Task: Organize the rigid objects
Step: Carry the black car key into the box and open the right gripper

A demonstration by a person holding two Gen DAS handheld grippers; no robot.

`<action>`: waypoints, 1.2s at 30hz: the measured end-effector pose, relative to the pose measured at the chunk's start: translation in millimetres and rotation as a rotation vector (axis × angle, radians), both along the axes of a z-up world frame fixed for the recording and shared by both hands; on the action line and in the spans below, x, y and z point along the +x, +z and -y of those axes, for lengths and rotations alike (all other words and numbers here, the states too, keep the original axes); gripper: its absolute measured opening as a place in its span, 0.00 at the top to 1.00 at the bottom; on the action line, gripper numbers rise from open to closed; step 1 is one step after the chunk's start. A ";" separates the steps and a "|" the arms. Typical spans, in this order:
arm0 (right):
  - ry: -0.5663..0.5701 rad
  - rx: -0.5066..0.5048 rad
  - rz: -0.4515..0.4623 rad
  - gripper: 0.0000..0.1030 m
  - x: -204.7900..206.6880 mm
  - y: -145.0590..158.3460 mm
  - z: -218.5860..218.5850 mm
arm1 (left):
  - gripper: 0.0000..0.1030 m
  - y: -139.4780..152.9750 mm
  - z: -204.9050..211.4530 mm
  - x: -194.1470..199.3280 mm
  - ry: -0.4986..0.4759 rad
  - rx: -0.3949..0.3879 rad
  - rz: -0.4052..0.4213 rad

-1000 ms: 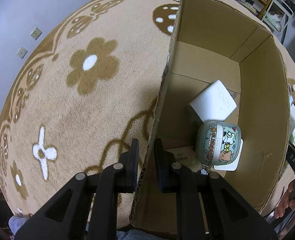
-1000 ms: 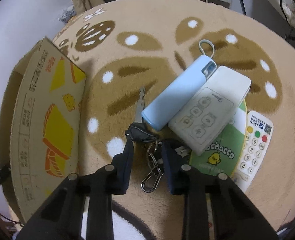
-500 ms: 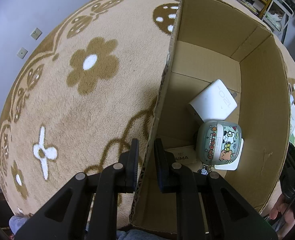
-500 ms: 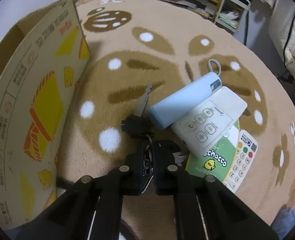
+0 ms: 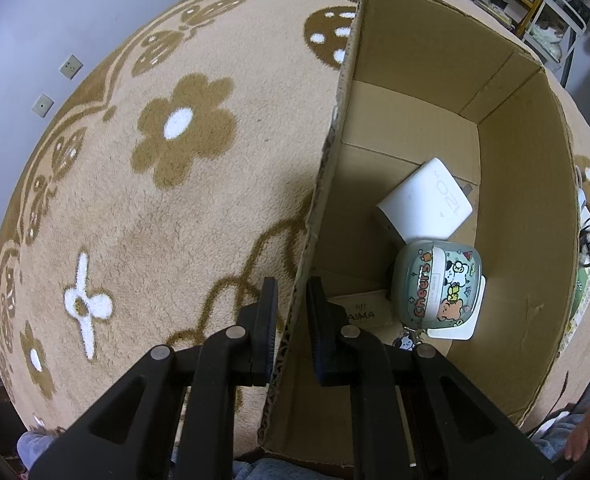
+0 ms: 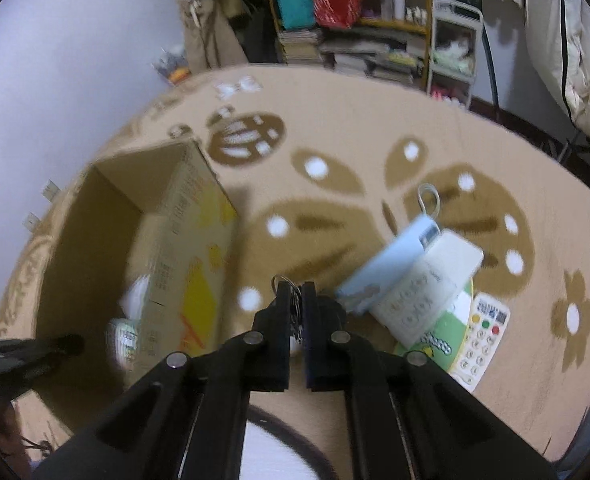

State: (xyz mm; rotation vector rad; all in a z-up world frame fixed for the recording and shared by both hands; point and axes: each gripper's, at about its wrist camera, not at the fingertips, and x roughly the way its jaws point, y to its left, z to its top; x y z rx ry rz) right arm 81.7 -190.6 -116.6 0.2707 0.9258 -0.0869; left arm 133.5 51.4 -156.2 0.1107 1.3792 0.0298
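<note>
Left wrist view: left gripper (image 5: 291,312) clamped on the near wall of the box (image 5: 531,240), one jaw outside over the rug (image 5: 155,220), the other inside. In the box, at 2 o'clock from the jaws: white charger (image 5: 425,202); just below it, touching, a green case (image 5: 437,286) with cartoon print, lying on a white card (image 5: 461,330). Small charm (image 5: 405,340) at the case's 7 o'clock.

Right wrist view, blurred: right gripper (image 6: 296,300) clenched on the keys (image 6: 291,294), ring and metal showing between the jaws and poking out at 12 o'clock, above the rug (image 6: 375,128). Box (image 6: 175,240) at 9 o'clock of the jaws. At 3 o'clock, on the rug: blue power bank (image 6: 391,264), white remote (image 6: 427,288) overlapping it, green card (image 6: 443,340) beneath, keypad remote (image 6: 481,336) farthest right. Left gripper (image 6: 35,354) at the far left edge.
</note>
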 end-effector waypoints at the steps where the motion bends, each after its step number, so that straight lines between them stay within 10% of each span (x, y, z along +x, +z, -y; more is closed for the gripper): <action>1: -0.001 0.008 0.025 0.94 -2.2 6.4 -1.5 | 0.87 0.0 0.1 0.0 0.000 0.000 0.000; 16: 0.168 0.057 0.258 0.94 -14.8 58.8 -56.0 | 0.88 -3.0 -2.2 0.3 0.001 -0.009 -0.007; 36: 0.279 0.088 0.199 0.94 -3.6 25.7 -87.9 | 0.88 -3.6 -2.0 0.4 -0.003 -0.002 -0.006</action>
